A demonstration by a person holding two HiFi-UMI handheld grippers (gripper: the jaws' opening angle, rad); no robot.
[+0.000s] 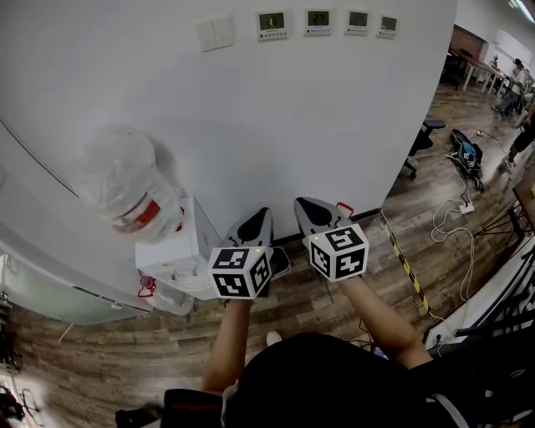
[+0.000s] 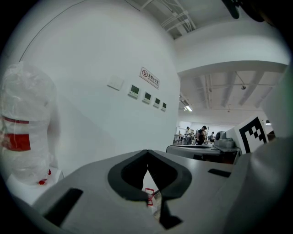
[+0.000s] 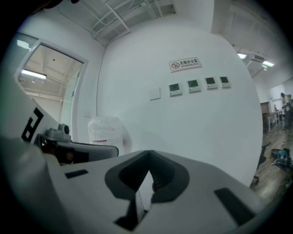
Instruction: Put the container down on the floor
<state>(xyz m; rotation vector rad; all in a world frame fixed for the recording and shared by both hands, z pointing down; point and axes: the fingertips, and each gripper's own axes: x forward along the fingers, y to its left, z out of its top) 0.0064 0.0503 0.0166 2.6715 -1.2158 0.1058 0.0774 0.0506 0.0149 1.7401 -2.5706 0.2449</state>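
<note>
Both jaw pairs are seen closed on nothing: left gripper [image 1: 257,219], right gripper [image 1: 311,207]. The container [image 1: 125,188], upright and apparently seated on a dispenser [image 1: 180,251], is found to their left, nearer the left gripper.

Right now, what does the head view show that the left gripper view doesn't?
Only the head view shows the brown wooden floor and the yellow-and-black striped tape on it. Only the left gripper view shows the red no-smoking wall sign, the white ceiling pipes, and the left gripper up close, its jaws closed together and empty. Both show the plastic-wrapped clear water bottle with a red label and the four small wall panels.
</note>
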